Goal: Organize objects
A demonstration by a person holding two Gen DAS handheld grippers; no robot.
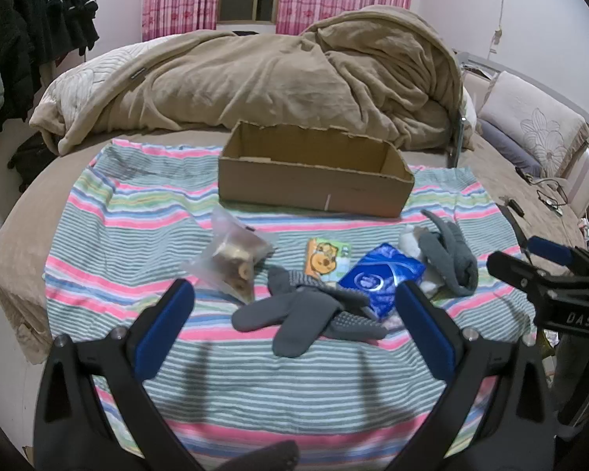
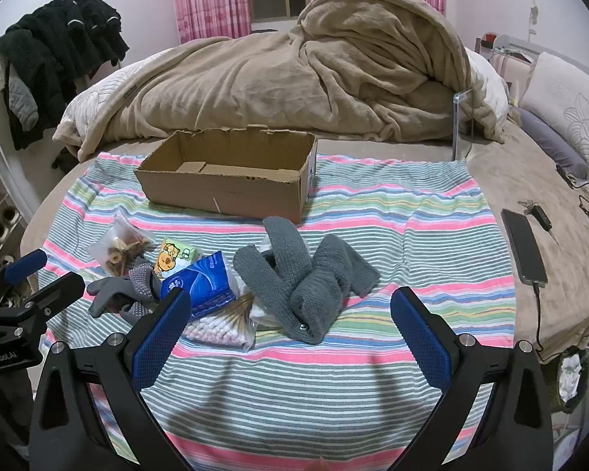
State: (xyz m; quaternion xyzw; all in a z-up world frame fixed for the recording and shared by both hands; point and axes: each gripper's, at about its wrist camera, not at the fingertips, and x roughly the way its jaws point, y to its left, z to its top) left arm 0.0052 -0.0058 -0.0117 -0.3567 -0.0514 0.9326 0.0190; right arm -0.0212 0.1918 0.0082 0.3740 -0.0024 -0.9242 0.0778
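Note:
An open empty cardboard box (image 1: pixel 314 180) (image 2: pixel 227 184) stands on a striped cloth (image 1: pixel 255 392) on the bed. In front of it lie a clear bag of snacks (image 1: pixel 233 263) (image 2: pixel 119 251), a small orange cartoon packet (image 1: pixel 328 261) (image 2: pixel 176 257), a blue tissue pack (image 1: pixel 381 278) (image 2: pixel 200 282), grey dotted gloves (image 1: pixel 302 318) (image 2: pixel 121 294), a grey knitted scarf (image 1: pixel 449 255) (image 2: pixel 306 278) and a bag of cotton swabs (image 2: pixel 224 325). My left gripper (image 1: pixel 294 314) is open above the gloves. My right gripper (image 2: pixel 290 322) is open above the scarf and also shows in the left wrist view (image 1: pixel 530 263).
A crumpled beige blanket (image 1: pixel 275 78) lies behind the box. A phone on a cable (image 2: pixel 524 247) and keys (image 2: pixel 538 212) lie on the bed at the right. Pillows (image 2: pixel 569 117) are at the far right. Dark clothes (image 2: pixel 59 59) hang at the left.

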